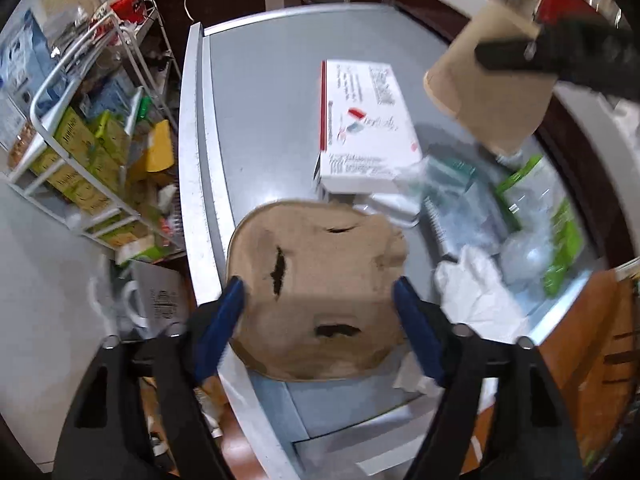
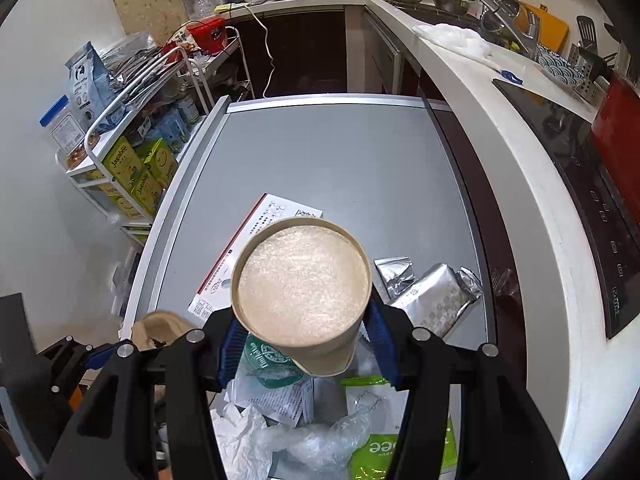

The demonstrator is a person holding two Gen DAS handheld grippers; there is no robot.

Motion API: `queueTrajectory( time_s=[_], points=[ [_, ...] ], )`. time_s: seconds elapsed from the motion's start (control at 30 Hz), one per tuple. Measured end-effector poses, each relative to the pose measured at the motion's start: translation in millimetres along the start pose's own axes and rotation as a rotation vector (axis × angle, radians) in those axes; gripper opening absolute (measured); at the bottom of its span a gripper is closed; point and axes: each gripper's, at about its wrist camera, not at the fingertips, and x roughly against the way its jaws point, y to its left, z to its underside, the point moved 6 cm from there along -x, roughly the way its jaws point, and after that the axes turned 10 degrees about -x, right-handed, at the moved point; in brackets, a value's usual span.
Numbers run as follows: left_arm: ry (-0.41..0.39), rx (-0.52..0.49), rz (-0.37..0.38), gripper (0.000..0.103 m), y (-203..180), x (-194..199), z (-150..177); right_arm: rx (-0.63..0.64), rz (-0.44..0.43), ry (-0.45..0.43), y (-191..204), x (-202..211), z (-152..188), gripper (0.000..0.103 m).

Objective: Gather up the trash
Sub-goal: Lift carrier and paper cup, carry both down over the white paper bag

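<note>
My left gripper (image 1: 320, 292) is shut on a crumpled brown paper bag (image 1: 320, 280) with dark slits, held above the near left edge of the grey table (image 1: 260, 100). My right gripper (image 2: 300, 344) is shut on a brown paper cup (image 2: 300, 292), held sideways above the trash pile; the cup also shows blurred at the upper right of the left wrist view (image 1: 492, 92). The bag and left gripper show at the lower left of the right wrist view (image 2: 160, 330).
A white and red box (image 1: 364, 120), silver foil pouches (image 2: 436, 296), green packets (image 2: 400, 452), clear plastic and white paper (image 1: 476, 292) lie on the table. A wire rack with yellow-green boxes (image 1: 80, 152) stands left. A white counter with a cooktop (image 2: 580, 180) runs right.
</note>
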Motion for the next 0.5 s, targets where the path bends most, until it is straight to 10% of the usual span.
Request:
queueTrajectory(
  time_s=[0.5],
  points=[
    [-0.050, 0.105, 0.114, 0.074, 19.5, 12.6, -4.7, -0.015, -0.029, -0.027, 2.9, 17.6, 0.8, 0.053]
  ],
)
